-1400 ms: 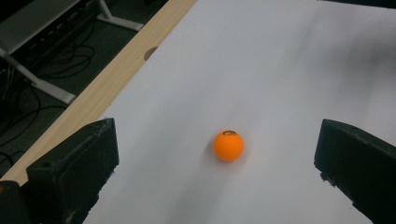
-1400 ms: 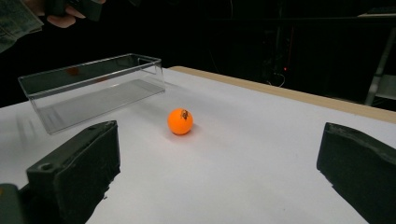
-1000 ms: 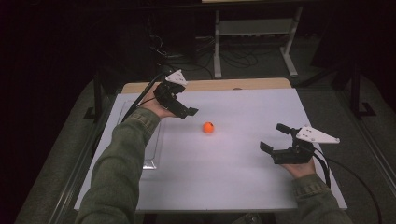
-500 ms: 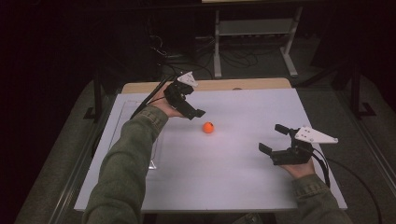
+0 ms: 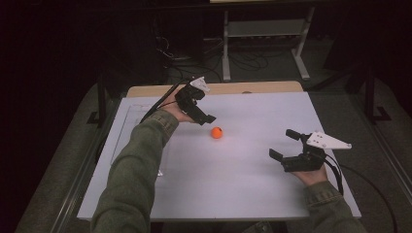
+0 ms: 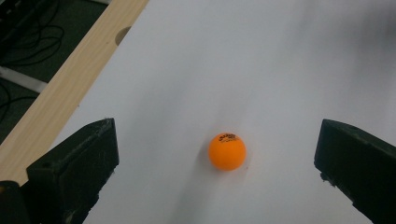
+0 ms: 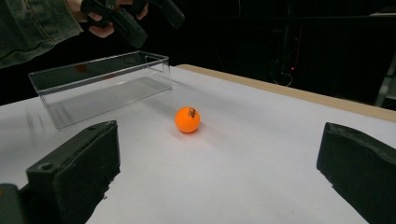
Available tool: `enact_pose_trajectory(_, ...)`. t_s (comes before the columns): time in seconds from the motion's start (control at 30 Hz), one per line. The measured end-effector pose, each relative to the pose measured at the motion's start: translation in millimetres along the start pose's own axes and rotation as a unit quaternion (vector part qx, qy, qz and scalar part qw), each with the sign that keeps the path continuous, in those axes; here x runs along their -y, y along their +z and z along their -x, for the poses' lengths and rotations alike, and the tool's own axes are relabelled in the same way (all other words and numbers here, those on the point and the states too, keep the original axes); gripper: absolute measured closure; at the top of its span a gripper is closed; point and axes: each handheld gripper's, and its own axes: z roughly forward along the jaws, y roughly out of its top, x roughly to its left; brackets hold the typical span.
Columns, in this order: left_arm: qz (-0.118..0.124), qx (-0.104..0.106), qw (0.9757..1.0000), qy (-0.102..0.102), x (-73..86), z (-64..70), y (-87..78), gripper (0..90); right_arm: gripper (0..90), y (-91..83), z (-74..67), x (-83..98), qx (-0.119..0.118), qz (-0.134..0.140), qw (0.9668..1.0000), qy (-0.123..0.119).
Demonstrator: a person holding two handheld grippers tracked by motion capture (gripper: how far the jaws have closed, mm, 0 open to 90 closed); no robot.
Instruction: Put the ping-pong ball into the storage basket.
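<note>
High view has the left gripper (image 5: pixel 206 116) hanging over the worktop (image 5: pixel 243 194) toward its far edge, jaws spread wide and empty, tipped down at an orange ball (image 5: pixel 216 132) that lies loose just beside it, around the middle of the worktop. Judging by this, the step in hand is the reach for the ball. The next move calls for lowering the jaws to either side of it and closing gently and squarely, since a smooth, hard, round ball will likely roll off at a nudge. Left gripper view shows the ball (image 6: pixel 227 151) centred between the jaws, with small dark print on top. The right gripper (image 5: pixel 286 149) waits near the right edge, also wide open and empty. A clear, thin-walled plastic box (image 7: pixel 100 84), rectangular and open-topped, stands along the left edge.
</note>
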Motion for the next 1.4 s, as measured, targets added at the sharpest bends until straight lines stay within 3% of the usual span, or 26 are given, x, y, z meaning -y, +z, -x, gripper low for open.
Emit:
enact_pose_trajectory(0.53,-0.019,0.018,0.9997,0.002,-2.3,-6.4,18.1,0.0,0.0,-1.3,0.6,-0.3,0.002,0.002,1.0000,0.000)
enact_pose_trajectory(0.83,-0.044,0.047,0.9979,-0.001,1.6,-6.2,35.1,0.0,0.0,-3.3,2.0,-0.9,0.004,0.008,1.0000,0.001)
enact_pose_trajectory(1.4,-0.056,0.048,0.9973,-0.002,6.0,-10.4,53.1,0.0,0.0,-5.3,3.0,-1.3,0.007,0.012,0.9999,0.004)
